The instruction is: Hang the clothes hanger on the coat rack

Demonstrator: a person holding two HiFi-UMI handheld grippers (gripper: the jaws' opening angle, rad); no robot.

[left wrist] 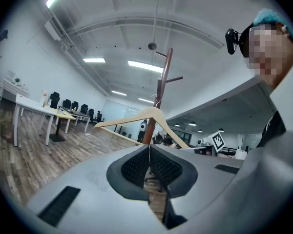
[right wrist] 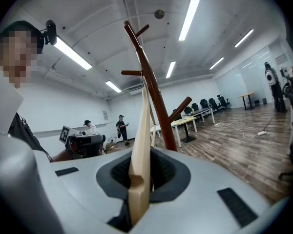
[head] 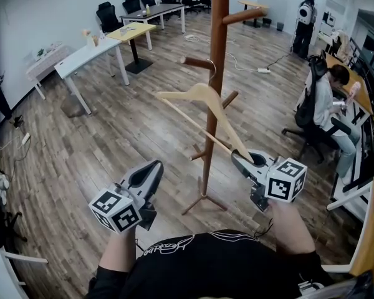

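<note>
One hanger (head: pixel 199 91), one coat rack (head: pixel 219 36)

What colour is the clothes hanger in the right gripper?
The hanger is pale beige wood, best seen in the head view.

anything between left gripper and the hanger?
No. In the head view only bare wood floor shows between the left gripper and the hanger, which the right gripper holds.

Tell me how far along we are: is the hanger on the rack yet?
Nearly. The hanger is up at the coat rack, its hook at a peg, though whether it bears there is unclear. The right gripper is shut on one end, holding it tilted. Remaining: settle the hook, then release. The left gripper is shut, empty.
</note>
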